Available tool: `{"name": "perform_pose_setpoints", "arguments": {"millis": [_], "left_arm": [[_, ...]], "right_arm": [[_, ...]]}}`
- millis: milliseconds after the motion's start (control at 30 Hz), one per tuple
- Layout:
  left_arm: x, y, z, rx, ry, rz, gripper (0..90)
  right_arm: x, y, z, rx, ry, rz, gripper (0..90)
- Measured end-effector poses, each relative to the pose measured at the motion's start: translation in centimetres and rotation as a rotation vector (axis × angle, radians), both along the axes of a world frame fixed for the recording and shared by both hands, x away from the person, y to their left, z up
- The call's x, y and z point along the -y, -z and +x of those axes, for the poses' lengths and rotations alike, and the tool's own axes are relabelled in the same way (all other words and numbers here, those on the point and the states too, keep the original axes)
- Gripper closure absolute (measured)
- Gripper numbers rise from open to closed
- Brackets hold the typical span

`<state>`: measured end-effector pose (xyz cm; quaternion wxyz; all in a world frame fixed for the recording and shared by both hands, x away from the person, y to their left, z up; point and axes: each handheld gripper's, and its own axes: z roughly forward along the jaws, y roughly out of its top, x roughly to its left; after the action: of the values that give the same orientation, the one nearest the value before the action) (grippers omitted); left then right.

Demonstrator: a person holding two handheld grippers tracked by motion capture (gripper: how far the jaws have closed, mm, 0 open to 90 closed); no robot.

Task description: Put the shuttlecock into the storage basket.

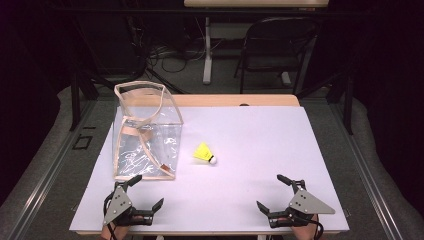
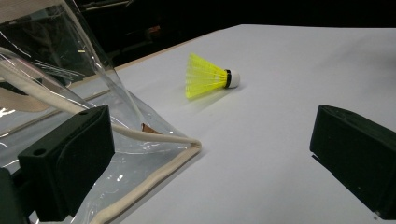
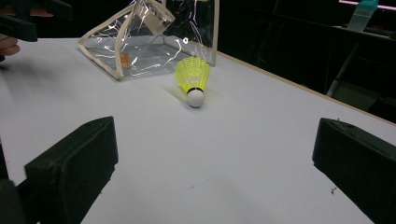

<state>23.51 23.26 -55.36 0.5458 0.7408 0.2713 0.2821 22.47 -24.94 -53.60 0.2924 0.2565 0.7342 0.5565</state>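
Both sets of tongs, left tongs [image 1: 145,192] and right tongs [image 1: 270,192], are spread wide and empty. The yellow shuttlecock [image 1: 205,153] lies mid-tabletop [image 1: 260,145], with the clear bag [image 1: 147,132] just beside it at 9 o'clock.

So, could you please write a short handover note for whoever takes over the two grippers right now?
Left gripper: open, empty, at the near table edge just in front of the clear bag.
Right gripper: open, empty, at the near right.
Yellow shuttlecock: lying on its side on the white table, just right of the bag, apart from it.
Done: nothing yet; the bag stands upright, top open.
Left: probably pick up the shuttlecock and put it in the bag.
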Motion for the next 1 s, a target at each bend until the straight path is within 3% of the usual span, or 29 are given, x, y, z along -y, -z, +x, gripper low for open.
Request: {"name": "perform_pose_setpoints", "arguments": {"millis": [433, 633, 1000], "left_arm": [[0.2, 0.0, 0.1, 0.005, 0.002, 0.006, 0.0], [1.0, -0.1, 0.1, 0.014, 0.029, 0.024, 0.0], [2.1, -0.3, 0.9, -0.011, 0.062, 0.028, 0.0]], "right_arm": [[-0.1, 0.1, 0.2, -0.005, -0.007, -0.003, 0.0], [-0.4, 0.1, 0.1, -0.008, -0.018, -0.008, 0.0], [-0.6, 0.2, 0.4, -0.016, -0.029, -0.013, 0.0]]}}
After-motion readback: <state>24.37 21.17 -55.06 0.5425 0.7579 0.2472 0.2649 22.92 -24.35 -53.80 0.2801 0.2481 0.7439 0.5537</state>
